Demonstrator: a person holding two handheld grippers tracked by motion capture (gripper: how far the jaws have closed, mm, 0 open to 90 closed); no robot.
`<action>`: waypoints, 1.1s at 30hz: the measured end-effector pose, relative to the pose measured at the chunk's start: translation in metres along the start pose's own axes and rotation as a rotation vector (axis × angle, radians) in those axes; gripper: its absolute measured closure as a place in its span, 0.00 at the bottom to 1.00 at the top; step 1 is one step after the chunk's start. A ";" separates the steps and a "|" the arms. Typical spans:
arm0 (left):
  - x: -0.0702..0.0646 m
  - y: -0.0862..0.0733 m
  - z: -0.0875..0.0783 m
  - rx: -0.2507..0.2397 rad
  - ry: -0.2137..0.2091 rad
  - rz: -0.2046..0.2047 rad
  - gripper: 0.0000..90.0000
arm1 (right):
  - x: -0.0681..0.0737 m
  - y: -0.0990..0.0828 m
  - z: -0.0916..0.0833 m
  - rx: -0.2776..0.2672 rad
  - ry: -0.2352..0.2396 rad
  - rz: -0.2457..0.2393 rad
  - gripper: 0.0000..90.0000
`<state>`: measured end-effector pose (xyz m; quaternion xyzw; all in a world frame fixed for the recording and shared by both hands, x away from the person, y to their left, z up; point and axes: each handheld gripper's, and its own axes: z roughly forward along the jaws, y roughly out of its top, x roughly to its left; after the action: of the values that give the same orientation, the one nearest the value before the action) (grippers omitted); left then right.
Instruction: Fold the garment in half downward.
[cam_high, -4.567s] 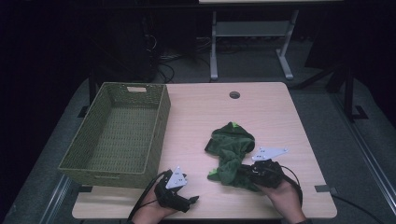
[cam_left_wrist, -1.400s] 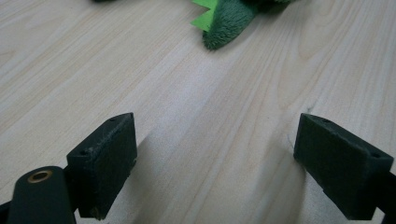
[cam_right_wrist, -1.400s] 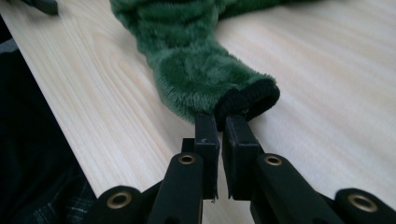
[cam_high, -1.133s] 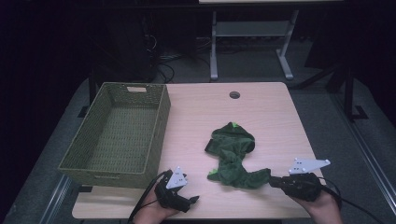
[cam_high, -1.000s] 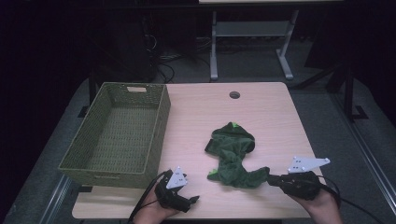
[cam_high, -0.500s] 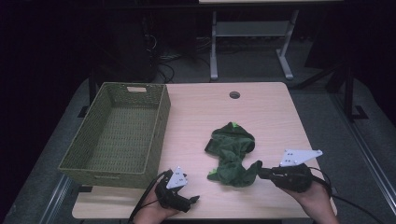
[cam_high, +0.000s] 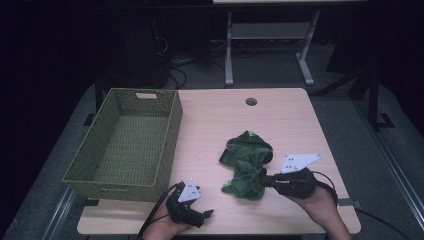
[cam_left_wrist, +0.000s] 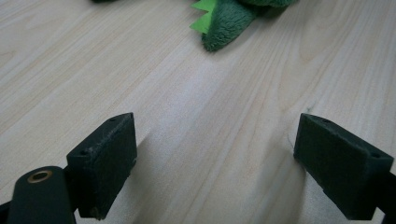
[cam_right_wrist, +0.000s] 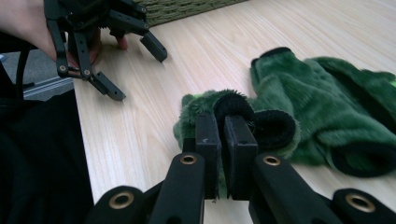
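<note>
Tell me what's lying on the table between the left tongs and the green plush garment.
Nothing: bare wood table runs from the open left tongs to the green plush garment in the left gripper view, and the high view shows that gap bare too.

1. You are working in what looks like a lab or test room, not a home.
2. Your tongs rest on a plain light wood-grain desk (cam_high: 280, 120) with a round cable hole (cam_high: 251, 101) far beyond them.
3. Past the desk's far edge, well away from your tongs, stand a grey metal frame (cam_high: 267, 45) and loose cables (cam_high: 192, 62) on a dark floor.
4. The surroundings are dim and bare.
</note>
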<state>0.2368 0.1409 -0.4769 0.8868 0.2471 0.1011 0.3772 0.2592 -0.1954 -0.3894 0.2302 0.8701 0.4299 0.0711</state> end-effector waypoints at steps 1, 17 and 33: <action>0.000 0.000 0.000 0.000 0.000 0.000 0.14 | 0.000 0.002 0.003 0.003 0.003 -0.001 0.95; 0.000 0.000 0.000 0.001 0.000 0.005 0.14 | -0.005 0.020 0.041 -0.005 0.058 0.011 0.88; 0.000 0.000 0.000 0.002 0.000 0.004 0.14 | -0.027 0.001 0.071 0.091 -0.019 0.107 1.00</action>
<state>0.2369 0.1411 -0.4768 0.8877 0.2455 0.1016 0.3760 0.3065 -0.1564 -0.4344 0.2837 0.8744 0.3910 0.0459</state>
